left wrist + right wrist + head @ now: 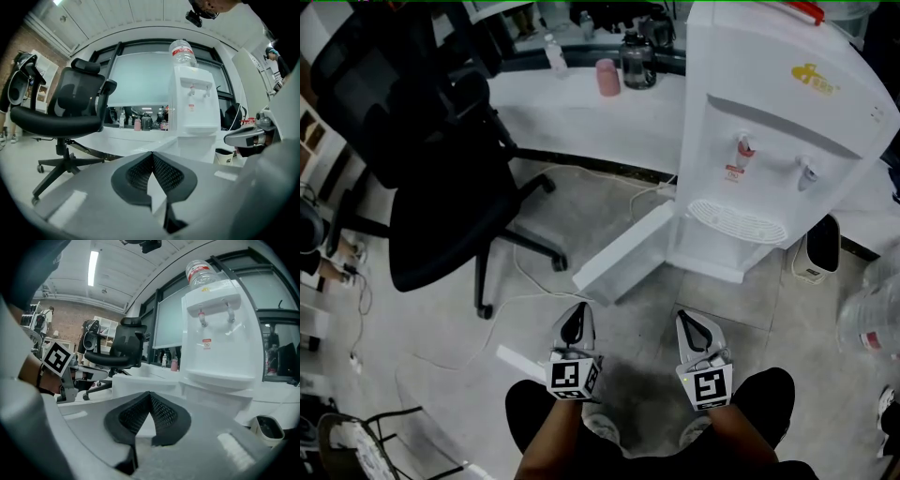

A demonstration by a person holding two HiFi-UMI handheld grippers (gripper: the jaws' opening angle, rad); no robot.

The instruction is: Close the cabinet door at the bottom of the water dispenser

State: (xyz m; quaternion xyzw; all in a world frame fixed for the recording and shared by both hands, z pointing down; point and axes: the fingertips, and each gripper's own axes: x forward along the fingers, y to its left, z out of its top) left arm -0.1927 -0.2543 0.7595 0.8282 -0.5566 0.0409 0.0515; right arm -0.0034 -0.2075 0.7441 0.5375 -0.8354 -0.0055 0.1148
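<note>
Cabinet door (623, 253) is open, a white slab swung out from the bottom of the water dispenser (769, 141) toward 8 o'clock. Its free end sits on the floor side near frame centre in head view. The hinge end meets the dispenser base below the drip tray (736, 223). Dispenser stands at approx 1-2 o'clock of head view, w/ a water bottle (183, 51) upside down on top.

Left gripper (577, 314) is at 6 o'clock of the frame, pointing to 12. Jaws are fully together, tips touching, nothing between them, per left gripper view (152, 157). Door's free end is just ahead of it at 12-1 o'clock, not touching.

Right gripper (687, 321) is beside the left one at its 3 o'clock, well apart from it. Jaws are also pressed together and empty, per right gripper view (149, 397). It points at the dispenser base, w/ the door (136, 383) off at approx 10 o'clock.

Black office chair (431, 169) is at 9-10 o'clock. White desk (581, 117) is at 12, w/ a pink cup (607, 77) on it. Small white bin (820, 248) sits at 3 o'clock beside the dispenser.
</note>
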